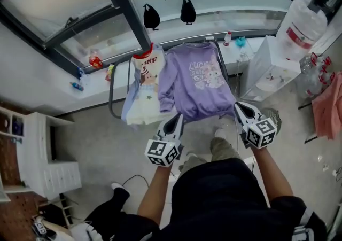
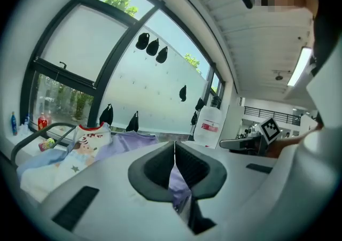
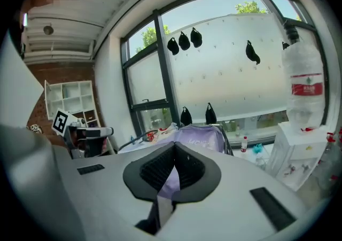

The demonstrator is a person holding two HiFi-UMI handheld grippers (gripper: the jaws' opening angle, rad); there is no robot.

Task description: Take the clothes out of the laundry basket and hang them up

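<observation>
A purple sweatshirt with a cartoon print hangs draped over a metal drying rack under the window. My left gripper is shut on its lower left hem, and purple cloth shows pinched between the jaws in the left gripper view. My right gripper is shut on the lower right hem, with purple cloth between the jaws in the right gripper view. A cream top with a cartoon figure and a pale blue garment hang on the rack to the sweatshirt's left.
A white cabinet with a large water jug stands at the right, near a pink cloth. A white shelf unit stands at the left. Small bottles line the window sill. Black bags hang on the window.
</observation>
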